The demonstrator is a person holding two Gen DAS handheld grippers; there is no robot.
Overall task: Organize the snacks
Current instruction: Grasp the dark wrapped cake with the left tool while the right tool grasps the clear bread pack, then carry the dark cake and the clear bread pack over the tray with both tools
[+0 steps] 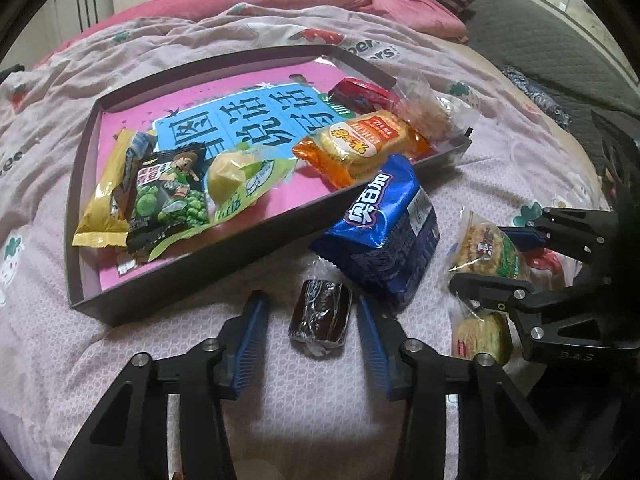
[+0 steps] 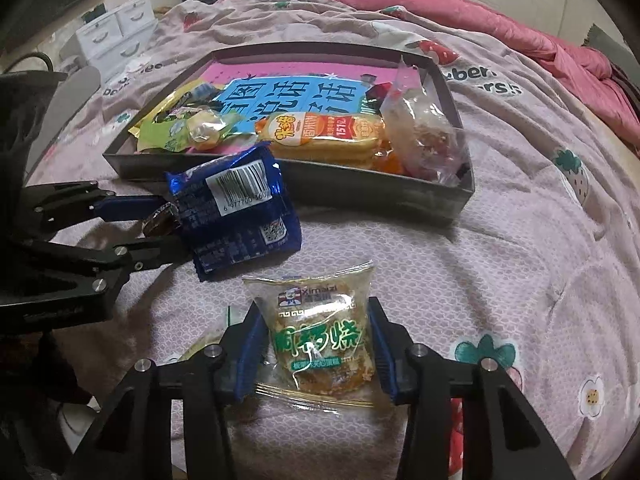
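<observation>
A small dark chocolate snack in clear wrap lies on the pink quilt between the fingers of my left gripper, which is open with a gap at the left pad. From the right wrist view, the left gripper straddles that brown snack beside the blue cookie pack. My right gripper is shut on a clear pastry packet with green lettering, which rests on the quilt. The left wrist view shows the right gripper with both pads against this packet.
A dark shallow tray with a pink and blue printed floor holds a green pea packet, an orange cracker pack, a red packet and a clear bag. Another cracker packet lies under the right gripper. White drawers stand beyond the bed.
</observation>
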